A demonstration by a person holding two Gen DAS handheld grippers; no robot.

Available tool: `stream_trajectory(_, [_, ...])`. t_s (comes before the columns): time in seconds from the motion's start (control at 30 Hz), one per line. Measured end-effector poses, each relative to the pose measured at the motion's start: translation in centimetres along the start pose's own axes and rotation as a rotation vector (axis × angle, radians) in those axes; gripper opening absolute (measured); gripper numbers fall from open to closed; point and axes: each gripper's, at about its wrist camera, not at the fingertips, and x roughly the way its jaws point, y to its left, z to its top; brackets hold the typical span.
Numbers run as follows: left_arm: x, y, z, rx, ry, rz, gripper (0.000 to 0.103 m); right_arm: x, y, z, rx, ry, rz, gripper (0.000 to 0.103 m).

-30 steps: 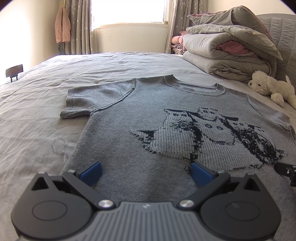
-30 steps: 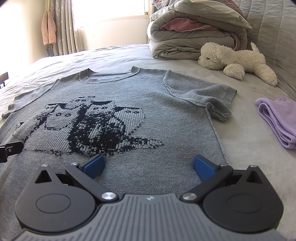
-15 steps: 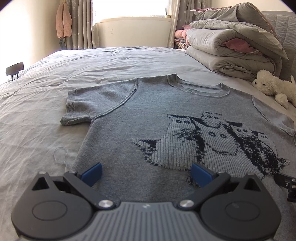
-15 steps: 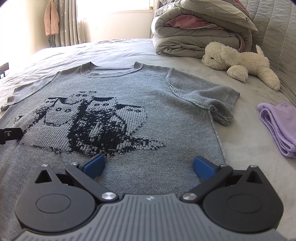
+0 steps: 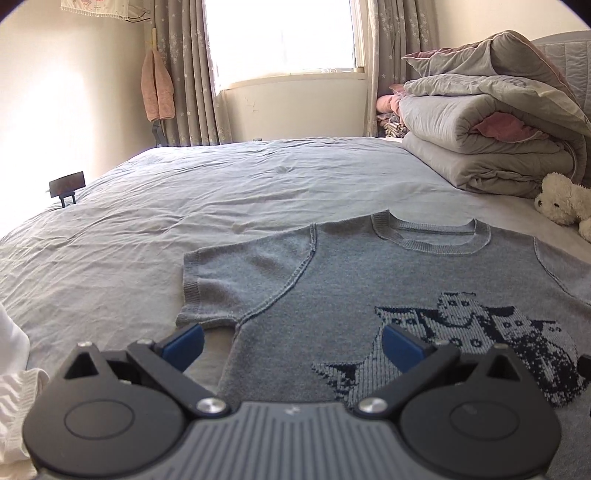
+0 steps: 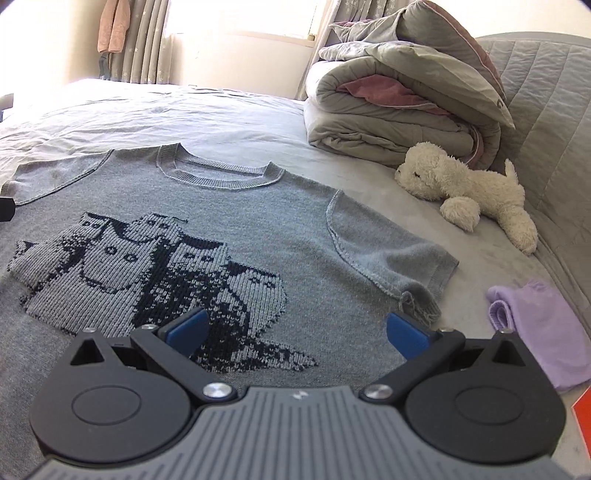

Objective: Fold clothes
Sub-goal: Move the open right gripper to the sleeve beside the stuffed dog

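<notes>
Sweater, grey knit with short sleeves, lies flat and face up on the bed, filling the lower right of the left wrist frame and the left and centre of the right wrist frame. Its neckline points toward the window at the top of the frame. A dark blue and pale grey cat pattern covers the chest.

The left hand-held gripper hovers at the bottom of its frame, jaws spread wide with nothing between the blue pads; they frame the garment's side edge just under the sleeve. The right hand-held gripper is likewise wide open and empty, low over the cloth near the other sleeve (whose cuff corner is a bit rumpled).

A folded grey duvet sits at the upper right of the right wrist frame, with a cream plush toy just below it. A lilac garment lies at the right edge, well apart from the knit. White fabric shows at the lower left edge of the left wrist frame.
</notes>
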Motion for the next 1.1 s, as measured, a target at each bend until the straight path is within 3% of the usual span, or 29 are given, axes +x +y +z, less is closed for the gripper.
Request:
stream_trajectory(0.33, [1.5, 1.0, 1.0, 0.000, -0.003, 0.048, 0.103, 2.4, -0.7, 3.1, -0.028, 0.023, -0.092, 0.103])
stream_trajectory(0.53, [2.7, 2.5, 0.9, -0.067, 0.051, 0.057, 0.103, 4.0, -1.9, 3.5, -0.007, 0.025, -0.083, 0.103])
stream_trajectory(0.7, [3.4, 3.1, 0.7, -0.066, 0.062, 0.074, 0.103, 5.2, -3.6, 3.7, 0.002, 0.037, -0.093, 0.103])
stream_trajectory(0.77, [3.8, 3.5, 0.5, -0.076, 0.081, 0.083, 0.103, 5.7, -5.2, 3.9, 0.048, 0.047, -0.085, 0.103])
stream_trajectory(0.9, [4.4, 4.3, 0.4, -0.118, 0.125, 0.070, 0.103, 7.2, -10.5, 3.6, 0.262, 0.078, -0.072, 0.103])
stream_trajectory(1.1, [4.4, 5.8, 0.9, -0.165, 0.122, 0.068, 0.103, 8.6, -16.2, 2.5, 0.490, 0.102, -0.037, 0.102])
